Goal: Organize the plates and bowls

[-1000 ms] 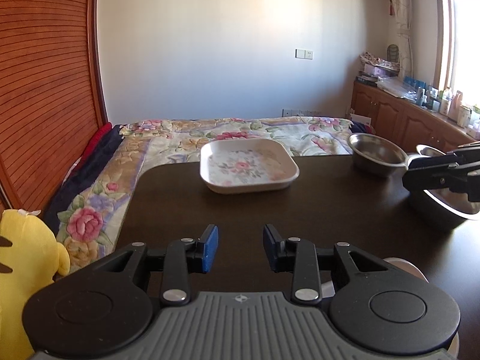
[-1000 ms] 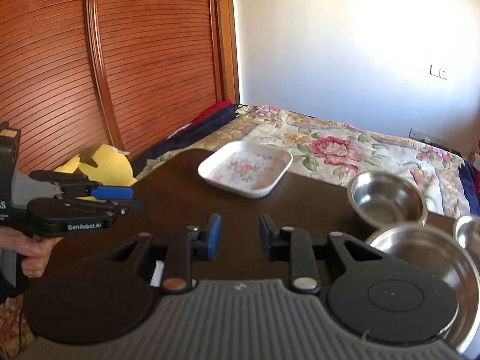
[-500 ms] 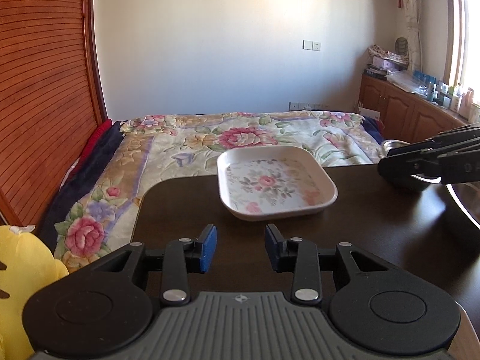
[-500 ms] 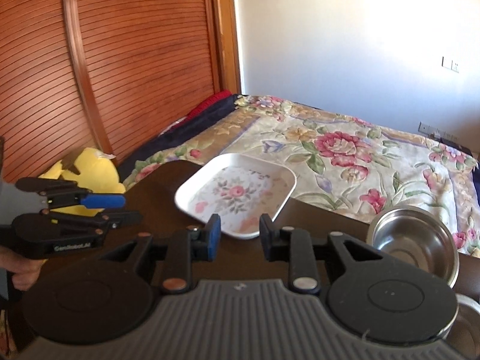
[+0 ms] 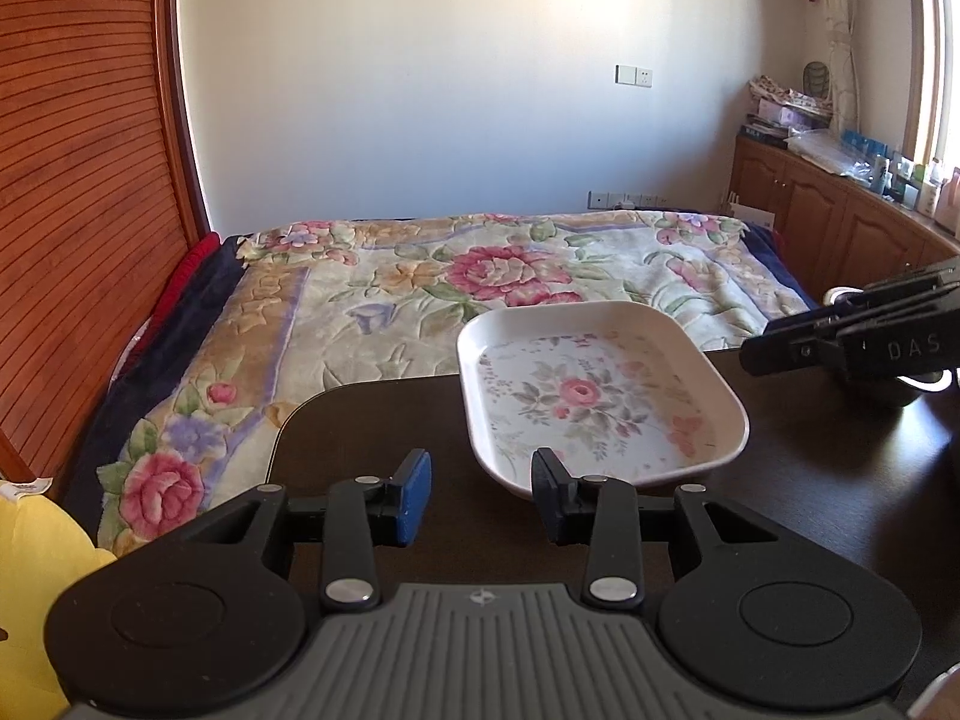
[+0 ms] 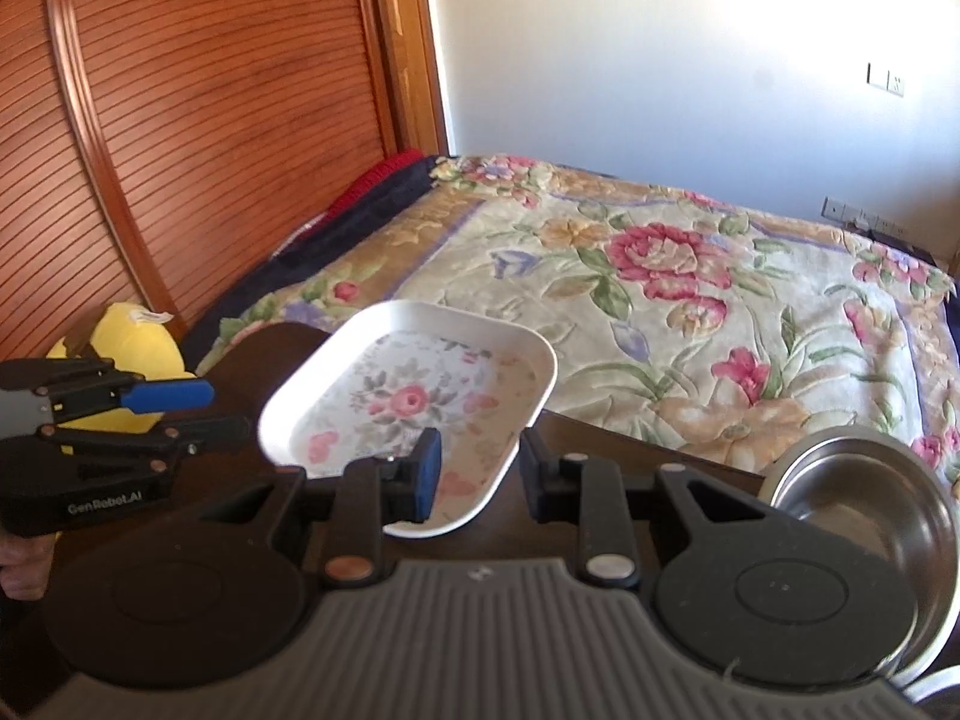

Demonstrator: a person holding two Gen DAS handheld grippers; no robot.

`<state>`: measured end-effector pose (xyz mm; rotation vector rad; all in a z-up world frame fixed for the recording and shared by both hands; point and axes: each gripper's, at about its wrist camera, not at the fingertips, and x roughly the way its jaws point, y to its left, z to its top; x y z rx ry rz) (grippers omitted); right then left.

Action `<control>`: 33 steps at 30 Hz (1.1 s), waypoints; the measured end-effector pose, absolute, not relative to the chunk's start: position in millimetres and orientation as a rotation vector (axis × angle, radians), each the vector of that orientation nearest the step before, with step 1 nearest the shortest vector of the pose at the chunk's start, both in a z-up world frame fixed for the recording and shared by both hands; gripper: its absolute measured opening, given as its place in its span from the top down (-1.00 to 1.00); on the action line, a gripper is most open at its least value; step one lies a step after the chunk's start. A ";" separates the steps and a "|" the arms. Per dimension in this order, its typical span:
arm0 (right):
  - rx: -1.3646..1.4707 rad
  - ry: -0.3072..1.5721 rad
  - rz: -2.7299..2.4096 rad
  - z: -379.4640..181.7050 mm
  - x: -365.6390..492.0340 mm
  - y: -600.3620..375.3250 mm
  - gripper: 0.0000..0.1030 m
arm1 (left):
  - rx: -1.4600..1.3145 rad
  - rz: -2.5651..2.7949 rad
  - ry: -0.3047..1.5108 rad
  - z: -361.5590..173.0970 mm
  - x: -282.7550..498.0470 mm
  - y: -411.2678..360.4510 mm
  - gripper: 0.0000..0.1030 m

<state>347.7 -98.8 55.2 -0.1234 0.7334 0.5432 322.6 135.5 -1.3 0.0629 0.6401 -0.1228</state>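
A white square plate (image 5: 600, 396) with a pink flower print lies near the far edge of the dark table (image 5: 828, 480). My left gripper (image 5: 483, 495) is open just short of the plate's near rim, nothing between its fingers. My right gripper (image 6: 480, 474) is open too, over the near right rim of the same plate (image 6: 414, 396). A steel bowl (image 6: 864, 498) sits on the table to the right of the plate. In the left wrist view the right gripper (image 5: 852, 342) reaches in from the right and hides most of that bowl.
Beyond the table's far edge lies a bed with a floral quilt (image 5: 492, 276). A yellow plush toy (image 6: 129, 339) sits at the table's left, by a wooden slatted wall (image 6: 180, 120). Low cabinets (image 5: 840, 222) run along the right wall. A hand (image 6: 24, 564) holds the left gripper.
Both grippers have moved forward to the flowered plate, which now looms larger and closer. The steel bowls have slid to the right edge of both views. Jaws stay open.
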 end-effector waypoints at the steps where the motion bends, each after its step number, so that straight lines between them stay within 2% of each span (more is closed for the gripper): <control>1: -0.123 0.741 0.539 53.0 350.9 -98.3 0.43 | 0.060 -0.123 0.642 -2.3 325.1 135.4 0.22; 21: -0.105 0.815 0.522 34.7 377.7 -90.9 0.40 | 0.042 -0.117 0.662 -17.0 364.3 135.4 0.23; 24: -0.129 0.831 0.506 28.6 378.6 -88.0 0.41 | 0.028 -0.123 0.677 -22.5 369.4 135.8 0.50; 30: -0.088 0.859 0.488 22.7 383.3 -92.2 0.43 | 0.022 -0.117 0.680 -26.6 371.6 135.3 0.51; 33: -0.085 0.856 0.491 22.2 381.9 -92.1 0.49 | 0.025 -0.121 0.680 -26.0 371.1 134.5 0.59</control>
